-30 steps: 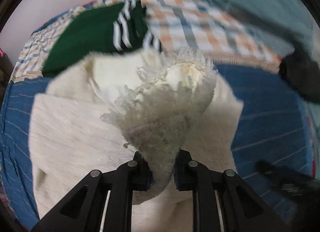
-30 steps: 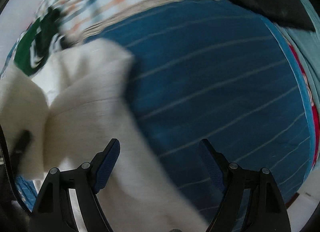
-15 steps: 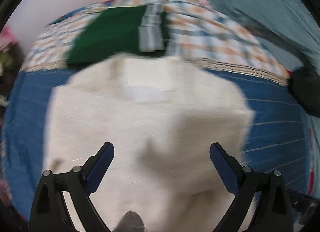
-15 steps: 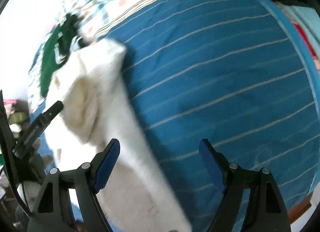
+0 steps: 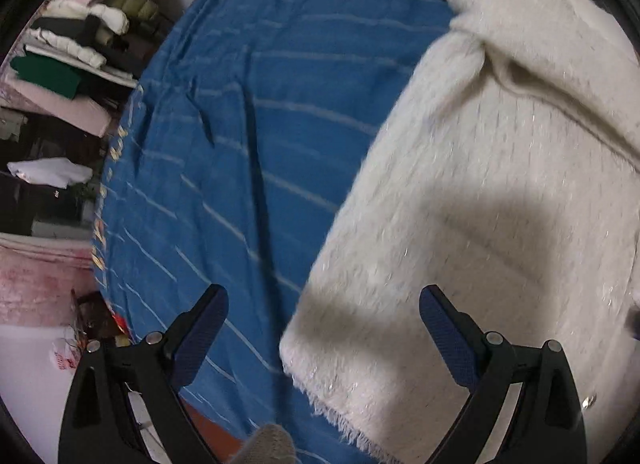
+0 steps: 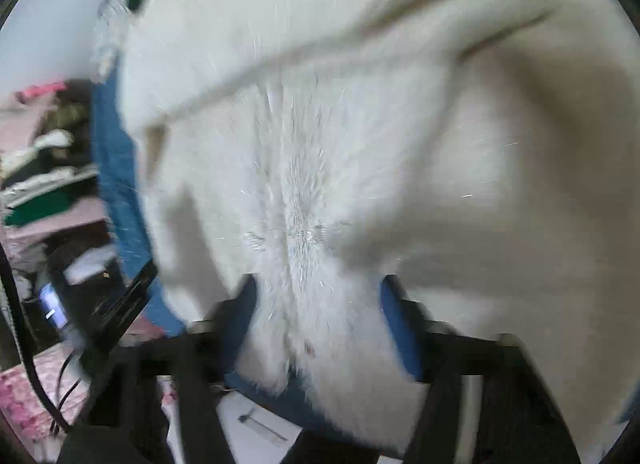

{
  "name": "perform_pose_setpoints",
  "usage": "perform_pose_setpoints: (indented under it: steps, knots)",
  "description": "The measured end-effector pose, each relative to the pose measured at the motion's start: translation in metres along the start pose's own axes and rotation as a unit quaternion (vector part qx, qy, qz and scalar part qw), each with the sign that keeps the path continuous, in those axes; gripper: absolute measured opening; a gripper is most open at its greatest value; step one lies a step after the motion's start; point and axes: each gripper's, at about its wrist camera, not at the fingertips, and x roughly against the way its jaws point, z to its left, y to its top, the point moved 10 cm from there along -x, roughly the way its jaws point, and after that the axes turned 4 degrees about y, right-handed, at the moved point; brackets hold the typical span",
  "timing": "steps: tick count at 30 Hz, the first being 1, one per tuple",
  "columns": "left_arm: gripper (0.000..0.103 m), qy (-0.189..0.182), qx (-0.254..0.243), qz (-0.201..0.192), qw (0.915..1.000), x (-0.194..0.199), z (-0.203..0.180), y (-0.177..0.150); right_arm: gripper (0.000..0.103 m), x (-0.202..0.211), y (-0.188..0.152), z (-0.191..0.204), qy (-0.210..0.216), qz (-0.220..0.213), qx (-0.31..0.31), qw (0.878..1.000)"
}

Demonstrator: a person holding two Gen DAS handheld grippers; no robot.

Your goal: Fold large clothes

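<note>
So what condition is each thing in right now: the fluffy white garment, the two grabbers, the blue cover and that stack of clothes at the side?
White garment: lying on the bed, partly folded over, frayed hem nearest the camera.
Left gripper: open, holding nothing, above the garment's edge.
Right gripper: open, fingers either side of the garment; blurred.
Blue bedspread: spread out, lightly wrinkled.
Clothes pile: stacked, folded.

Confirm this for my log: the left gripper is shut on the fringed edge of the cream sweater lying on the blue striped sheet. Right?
Not quite. The left gripper is open, gripping nothing, as the left wrist view shows. The cream sweater does lie on the blue striped sheet.
</note>
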Motion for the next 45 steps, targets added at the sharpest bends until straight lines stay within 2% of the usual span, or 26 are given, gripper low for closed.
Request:
perform_pose_setpoints:
  steps: [1,2,4,5,6,8,9,10,11,12,14,15,16,20,22,23,25,28,30,34,37,38,39,41,43,45]
  knots:
    - [0.097,-0.008,0.001,0.001,1.0000,0.001,0.000,-0.004,0.004,-0.014,0.000,-0.005,-0.026,0.001,-0.008,1.000]
    - [0.097,-0.014,0.002,0.000,0.9999,0.003,0.000,-0.004,0.004,-0.024,0.002,-0.010,-0.047,-0.009,-0.024,0.999]
    - [0.098,-0.034,-0.001,-0.010,0.9994,0.015,-0.002,-0.001,0.004,-0.026,0.002,-0.004,-0.042,-0.028,-0.046,0.998]
    - [0.098,-0.043,-0.008,-0.018,0.9989,0.022,-0.005,0.007,0.000,-0.023,0.000,0.010,-0.017,-0.026,-0.030,0.999]
    - [0.097,-0.049,-0.017,-0.025,0.9983,0.028,-0.010,0.009,0.000,-0.022,-0.007,0.026,0.014,-0.003,-0.010,1.000]
    - [0.098,-0.058,-0.039,-0.042,0.9967,0.036,-0.025,0.021,0.001,-0.012,-0.016,0.031,-0.021,0.021,0.013,0.999]
    - [0.098,-0.060,-0.047,-0.050,0.9958,0.039,-0.030,0.024,0.003,-0.001,-0.015,0.030,-0.033,0.013,0.020,0.999]
    - [0.098,-0.065,-0.056,-0.060,0.9945,0.043,-0.038,0.029,0.006,0.018,-0.011,0.028,-0.038,-0.010,0.022,0.999]
    - [0.098,-0.067,-0.060,-0.065,0.9939,0.045,-0.043,0.031,0.020,0.042,-0.003,0.024,-0.037,-0.040,0.019,0.998]
    - [0.098,-0.067,-0.064,-0.069,0.9933,0.047,-0.049,0.036,0.038,0.062,0.004,0.019,-0.039,-0.065,0.014,0.997]
    - [0.098,-0.068,-0.067,-0.079,0.9923,0.051,-0.064,0.049,0.049,0.116,0.025,-0.015,-0.095,-0.137,-0.005,0.986]
    - [0.098,-0.066,-0.069,-0.082,0.9921,0.050,-0.070,0.054,0.049,0.139,0.034,-0.036,-0.136,-0.162,-0.018,0.977]
    - [0.098,-0.064,-0.070,-0.084,0.9920,0.050,-0.077,0.059,0.049,0.150,0.041,-0.049,-0.154,-0.173,-0.028,0.972]
    - [0.098,-0.067,-0.067,-0.083,0.9920,0.046,-0.107,0.079,0.049,0.158,0.069,-0.088,-0.158,-0.165,-0.046,0.973]
    - [0.098,-0.068,-0.067,-0.077,0.9925,0.042,-0.117,0.083,0.032,0.145,0.087,-0.090,-0.157,-0.139,-0.009,0.978]
    - [0.098,-0.060,-0.067,-0.075,0.9931,0.038,-0.121,0.085,0.009,0.143,0.094,-0.092,-0.176,-0.138,0.006,0.975]
    - [0.098,-0.044,-0.069,-0.067,0.9944,0.031,-0.124,0.086,0.010,0.144,0.104,-0.117,-0.206,-0.148,-0.021,0.967]
    - [0.098,-0.021,-0.055,-0.053,0.9969,0.027,-0.112,0.091,0.016,0.138,0.100,-0.153,-0.175,-0.108,-0.104,0.973]
    - [0.098,-0.004,-0.041,-0.063,0.9971,0.035,-0.097,0.100,0.033,0.155,0.094,-0.147,-0.167,-0.101,-0.116,0.974]
    - [0.098,0.027,-0.014,-0.089,0.9955,0.054,-0.079,0.135,0.034,0.210,0.085,-0.109,-0.118,-0.136,-0.115,0.977]
    - [0.098,0.027,0.001,-0.108,0.9937,0.060,-0.089,0.171,0.034,0.234,0.108,-0.057,-0.099,-0.162,-0.058,0.980]
    - [0.098,0.023,0.004,-0.110,0.9936,0.058,-0.097,0.186,0.038,0.235,0.125,-0.034,-0.087,-0.163,-0.030,0.982]
    - [0.098,0.021,0.005,-0.111,0.9936,0.055,-0.102,0.194,0.042,0.229,0.144,-0.014,-0.075,-0.155,-0.005,0.985]
    - [0.098,0.030,-0.003,-0.112,0.9933,0.045,-0.115,0.212,0.043,0.205,0.170,0.005,-0.066,-0.140,0.026,0.988]
    - [0.098,0.037,-0.013,-0.111,0.9931,0.039,-0.126,0.220,0.043,0.171,0.210,0.018,-0.082,-0.113,0.047,0.989]
    - [0.098,0.042,-0.021,-0.112,0.9926,0.033,-0.131,0.224,0.043,0.132,0.238,0.014,-0.117,-0.074,0.065,0.988]
